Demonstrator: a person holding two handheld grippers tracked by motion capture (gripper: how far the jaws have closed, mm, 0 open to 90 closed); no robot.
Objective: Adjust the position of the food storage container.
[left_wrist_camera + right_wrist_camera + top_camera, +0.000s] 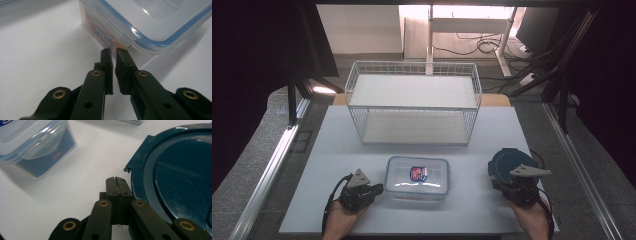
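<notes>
box [417,178]: clear plastic w/ blue seal line round lid; red-blue label on top; orange & blue print on sides
round lid [507,165]: dark teal-blue, glossy
left tongs [113,53]: black; brass-col. rivets
right tongs [116,180]: black; brass-col. rivets
worktop [337,150]: plain white, no pattern
wire basket [413,102]: white mesh grid; white shelves

Clear glossy plastic box [417,178]; white wire rack [413,101]

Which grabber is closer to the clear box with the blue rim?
Left. The left gripper almost touches the clear box; the right gripper sits beside the dark blue lid.
</notes>
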